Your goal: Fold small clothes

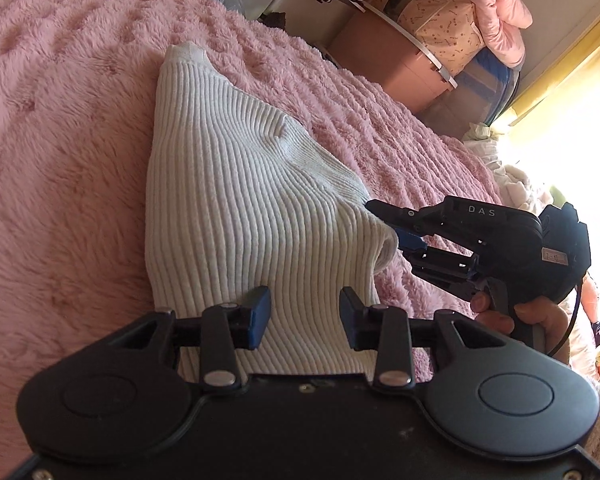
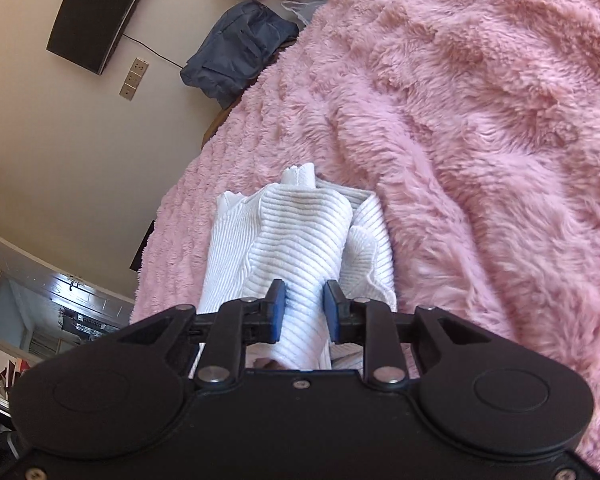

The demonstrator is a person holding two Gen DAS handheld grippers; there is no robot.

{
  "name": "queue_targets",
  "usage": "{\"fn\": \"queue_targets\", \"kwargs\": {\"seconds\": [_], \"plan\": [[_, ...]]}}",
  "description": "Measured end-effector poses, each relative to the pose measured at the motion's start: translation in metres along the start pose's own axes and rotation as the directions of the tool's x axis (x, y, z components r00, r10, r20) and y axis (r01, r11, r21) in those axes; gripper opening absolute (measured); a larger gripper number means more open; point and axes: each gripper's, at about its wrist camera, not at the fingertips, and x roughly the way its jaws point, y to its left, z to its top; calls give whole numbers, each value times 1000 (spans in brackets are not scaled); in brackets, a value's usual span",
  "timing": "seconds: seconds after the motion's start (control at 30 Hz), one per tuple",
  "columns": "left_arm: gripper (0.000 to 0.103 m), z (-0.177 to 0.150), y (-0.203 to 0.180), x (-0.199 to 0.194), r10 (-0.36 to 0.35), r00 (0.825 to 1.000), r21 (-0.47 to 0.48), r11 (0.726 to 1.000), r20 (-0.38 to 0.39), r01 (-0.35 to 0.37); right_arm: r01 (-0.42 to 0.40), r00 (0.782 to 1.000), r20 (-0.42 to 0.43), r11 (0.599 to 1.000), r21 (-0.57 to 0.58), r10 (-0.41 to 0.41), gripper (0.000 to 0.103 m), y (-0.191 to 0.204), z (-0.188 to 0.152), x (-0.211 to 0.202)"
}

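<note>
A white ribbed knit garment point(image 1: 236, 184) lies on the pink fluffy blanket point(image 1: 60, 152), partly lifted into a tent shape. My left gripper point(image 1: 305, 312) hovers over its near edge with the jaws apart, cloth showing between them. My right gripper point(image 1: 392, 226) comes in from the right and pinches the garment's right edge, pulling it up. In the right wrist view the right gripper point(image 2: 303, 304) has its blue pads point(image 2: 277, 300) pressed on a bunched fold of the white garment point(image 2: 300, 232).
Beside the bed stand a pink storage box point(image 1: 384, 60), stacked bedding bags point(image 1: 452, 24) and a bright window point(image 1: 572, 128). In the right wrist view there is a blue bag point(image 2: 240, 52) at the bed edge, a dark wall panel point(image 2: 96, 12) and a wall socket point(image 2: 134, 78).
</note>
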Motion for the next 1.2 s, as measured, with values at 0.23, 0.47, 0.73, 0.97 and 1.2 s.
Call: {"fn": "queue_targets", "kwargs": {"seconds": [0.23, 0.47, 0.73, 0.97, 1.2], "plan": [[38, 5, -12, 6, -47, 999, -9, 999, -8, 47, 23, 997, 72, 997, -72, -18, 5, 16, 17, -18], [39, 1, -21, 23, -59, 998, -1, 998, -22, 59, -21, 999, 41, 1000, -18, 22, 4, -6, 30, -29], [39, 1, -19, 23, -54, 998, 6, 999, -34, 54, -60, 998, -29, 998, 2, 60, 16, -7, 14, -12], [39, 1, -18, 27, -51, 998, 13, 999, -47, 52, -41, 998, -44, 997, 58, 44, 31, -12, 6, 7], [39, 8, -25, 28, -92, 995, -6, 996, -42, 92, -67, 998, -2, 997, 22, 67, 16, -1, 17, -4]]}}
